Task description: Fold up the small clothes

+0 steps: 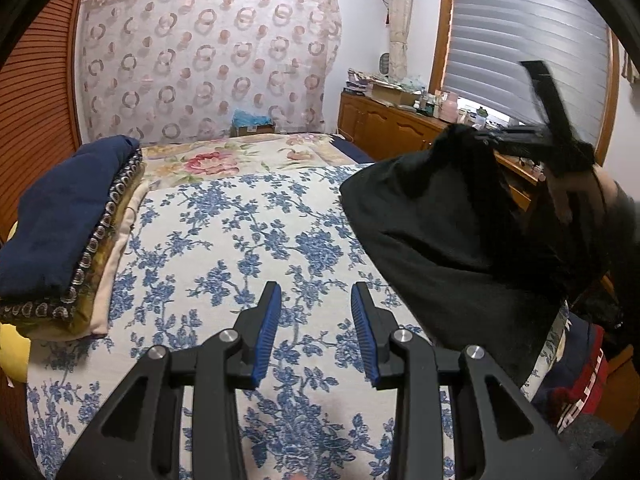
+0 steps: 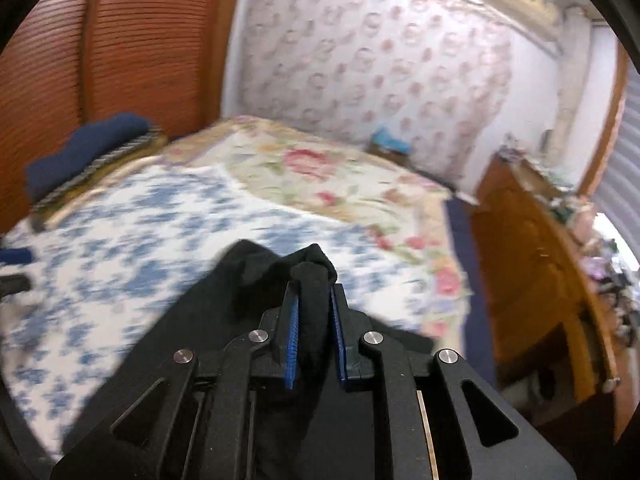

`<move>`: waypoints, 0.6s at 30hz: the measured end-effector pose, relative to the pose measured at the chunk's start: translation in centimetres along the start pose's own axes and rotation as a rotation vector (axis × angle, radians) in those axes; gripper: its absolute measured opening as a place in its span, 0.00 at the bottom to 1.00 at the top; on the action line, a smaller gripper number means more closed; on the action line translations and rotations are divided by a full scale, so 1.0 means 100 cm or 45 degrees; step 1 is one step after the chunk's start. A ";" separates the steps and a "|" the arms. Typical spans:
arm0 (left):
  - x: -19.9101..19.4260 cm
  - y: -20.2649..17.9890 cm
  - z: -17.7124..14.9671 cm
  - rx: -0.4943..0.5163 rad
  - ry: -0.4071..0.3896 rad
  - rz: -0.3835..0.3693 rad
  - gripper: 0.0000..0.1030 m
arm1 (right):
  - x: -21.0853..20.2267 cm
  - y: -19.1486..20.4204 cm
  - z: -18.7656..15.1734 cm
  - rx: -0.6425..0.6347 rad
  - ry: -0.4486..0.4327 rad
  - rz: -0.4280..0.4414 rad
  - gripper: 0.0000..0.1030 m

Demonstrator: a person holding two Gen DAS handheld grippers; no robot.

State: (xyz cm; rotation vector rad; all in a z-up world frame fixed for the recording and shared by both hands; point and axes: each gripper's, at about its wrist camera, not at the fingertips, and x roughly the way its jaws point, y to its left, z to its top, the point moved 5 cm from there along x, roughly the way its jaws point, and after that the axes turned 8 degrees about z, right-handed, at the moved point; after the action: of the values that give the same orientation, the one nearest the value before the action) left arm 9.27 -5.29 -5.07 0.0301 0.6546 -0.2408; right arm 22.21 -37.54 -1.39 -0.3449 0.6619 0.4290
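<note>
A: Lifting now, it looks like — the right claw (image 2: 314,294) has a bunch of the black garment (image 1: 440,232) pinched between its blue pads (image 2: 293,320), jaws nearly together, nothing but cloth in the gap.

B: And the cloth hangs from that one grip. Seen from the left wrist, it drapes down off the claw onto the right side of the bed (image 1: 248,224), part of it still lying on the blue-flowered sheet.

A: Held by an edge, I'd say, so its own weight pulls it straight before it gets laid flat.

B: The left claw (image 1: 316,292)?

A: Partly open, nothing between the pads, hovering over a bare patch of sheet, well apart from the garment. My guess: it waits there to take a second corner.

B: That pile (image 1: 72,232) on the far left, navy piece on top?

A: Folded things stacked at the bed's edge, away from the middle — likely the finished ones, parked so the centre is free for folding.

B: So this one is only just started.

A: That's my read. Not one fold in it yet.
</note>
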 end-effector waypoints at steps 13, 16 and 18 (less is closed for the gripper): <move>0.008 -0.027 -0.010 0.049 0.054 -0.074 0.33 | 0.045 -0.088 -0.049 0.261 0.178 -0.189 0.41; 0.008 -0.037 -0.010 0.066 0.054 -0.101 0.33 | 0.016 -0.075 -0.065 0.263 0.149 -0.126 0.41; 0.009 -0.045 -0.009 0.086 0.059 -0.119 0.33 | -0.007 -0.059 -0.078 0.259 0.138 -0.075 0.41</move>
State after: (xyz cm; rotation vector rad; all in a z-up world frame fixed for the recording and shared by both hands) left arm 8.36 -9.78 -6.16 0.0704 0.6948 -0.3530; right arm 20.61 -46.23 -5.70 -0.1946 0.7919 0.2849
